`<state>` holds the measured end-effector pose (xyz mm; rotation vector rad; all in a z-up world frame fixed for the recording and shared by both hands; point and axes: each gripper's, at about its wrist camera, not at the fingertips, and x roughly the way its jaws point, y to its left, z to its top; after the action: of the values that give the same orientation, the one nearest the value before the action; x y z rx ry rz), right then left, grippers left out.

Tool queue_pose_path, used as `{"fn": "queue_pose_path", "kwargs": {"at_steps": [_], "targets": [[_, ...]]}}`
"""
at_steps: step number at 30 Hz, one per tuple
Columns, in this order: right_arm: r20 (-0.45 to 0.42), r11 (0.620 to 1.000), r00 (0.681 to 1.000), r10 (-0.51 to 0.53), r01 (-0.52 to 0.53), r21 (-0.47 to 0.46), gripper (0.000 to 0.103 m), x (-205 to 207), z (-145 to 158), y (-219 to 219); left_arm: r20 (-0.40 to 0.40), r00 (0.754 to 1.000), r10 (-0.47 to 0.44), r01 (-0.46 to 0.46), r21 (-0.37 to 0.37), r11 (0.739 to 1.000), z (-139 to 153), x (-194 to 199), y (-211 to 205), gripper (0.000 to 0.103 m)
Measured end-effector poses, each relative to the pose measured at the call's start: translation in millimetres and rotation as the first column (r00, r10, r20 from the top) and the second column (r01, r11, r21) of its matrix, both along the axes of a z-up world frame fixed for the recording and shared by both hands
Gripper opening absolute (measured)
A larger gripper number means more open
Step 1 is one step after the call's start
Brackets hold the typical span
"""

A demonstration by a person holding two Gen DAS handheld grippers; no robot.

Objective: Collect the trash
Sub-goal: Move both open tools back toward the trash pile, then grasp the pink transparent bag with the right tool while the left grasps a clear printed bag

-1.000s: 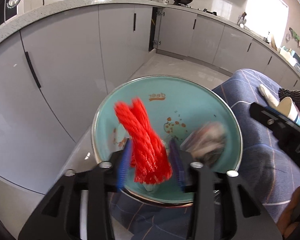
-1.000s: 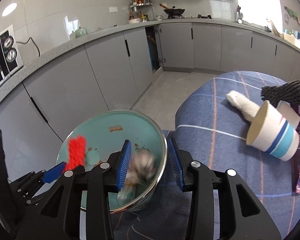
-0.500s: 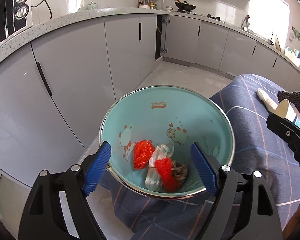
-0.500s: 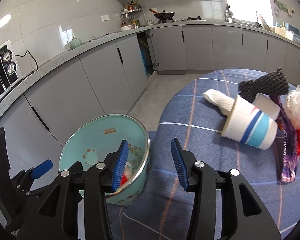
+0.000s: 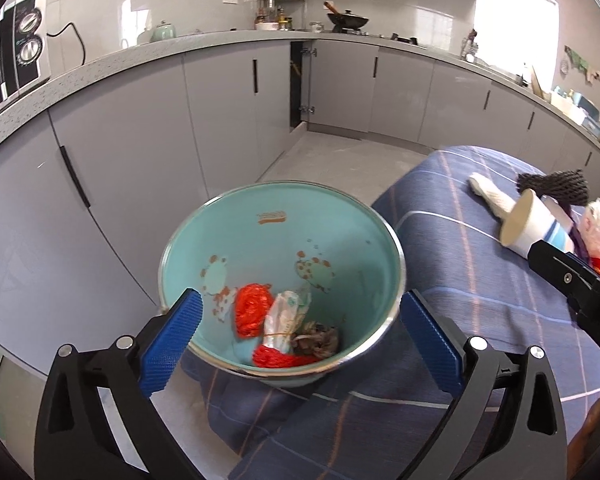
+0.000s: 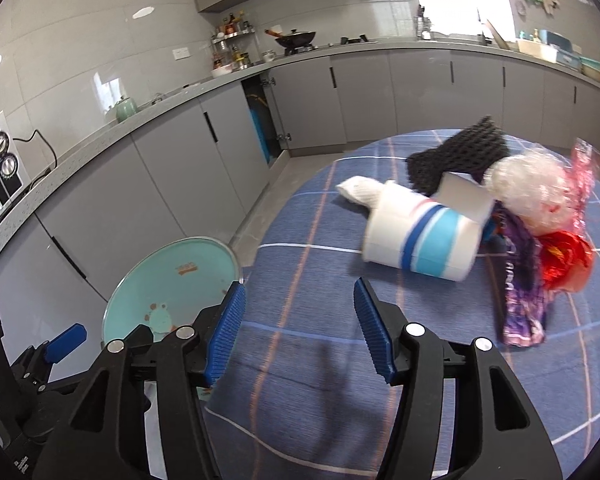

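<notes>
A teal bowl [image 5: 284,236] stands at the table's near-left edge and holds red foam netting [image 5: 253,313], a clear wrapper [image 5: 284,320] and a brown scrap [image 5: 318,342]. My left gripper [image 5: 300,338] hangs over its near rim, jaws still opening wide, nothing between them. My right gripper [image 6: 298,330] is over bare cloth right of the bowl [image 6: 172,276], jaws opening and empty. Ahead of it lies a tipped paper cup [image 6: 418,236] with blue bands, white netting [image 6: 358,194], black netting [image 6: 456,156], a clear bag [image 6: 532,188], a purple wrapper [image 6: 522,292] and a red wrapper [image 6: 566,260].
The round table wears a blue checked cloth [image 6: 320,364]. Grey kitchen cabinets [image 5: 148,148] curve behind the bowl, with floor [image 5: 340,160] between them and the table. A microwave [image 5: 18,60] stands on the counter at far left.
The left gripper let go of the red netting, which now lies in the bowl, and pulled back and up. The right gripper dropped its scrap into the bowl and swung right over the cloth, jaws widening.
</notes>
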<state>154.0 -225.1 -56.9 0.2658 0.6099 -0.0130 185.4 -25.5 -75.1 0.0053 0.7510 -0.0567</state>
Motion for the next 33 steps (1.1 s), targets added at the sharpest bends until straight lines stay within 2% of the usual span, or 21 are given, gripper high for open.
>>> {"fn": "queue_pose_path", "kwargs": {"at_steps": [11,19,30,33], "targets": [[0.003,0.994,0.994,-0.107,0.107,0.031,0.057,-31.3,-3.6,-55.5,-0.014,0.992,-0.124,0.125,0.004,0.992,-1.0,-16.6,-55.7,0.097],[-0.013,0.977,0.978,-0.208,0.208,0.042,0.057,-57.3,-13.9,-96.6,-0.011,0.981,-0.196,0.196,0.019,0.98,-1.7,-25.6,-84.7,0.097],[-0.013,0.948,0.949,-0.316,0.316,0.02,0.056,-78.8,-9.3,-159.4,0.023,0.947,-0.32,0.319,0.02,0.947,9.7,-27.1,-134.0,0.093],[-0.017,0.944,0.944,-0.329,0.329,0.017,0.049,-79.4,-7.6,-178.5,0.048,0.931,-0.361,0.361,0.013,0.932,19.2,-24.4,-153.2,0.092]]}}
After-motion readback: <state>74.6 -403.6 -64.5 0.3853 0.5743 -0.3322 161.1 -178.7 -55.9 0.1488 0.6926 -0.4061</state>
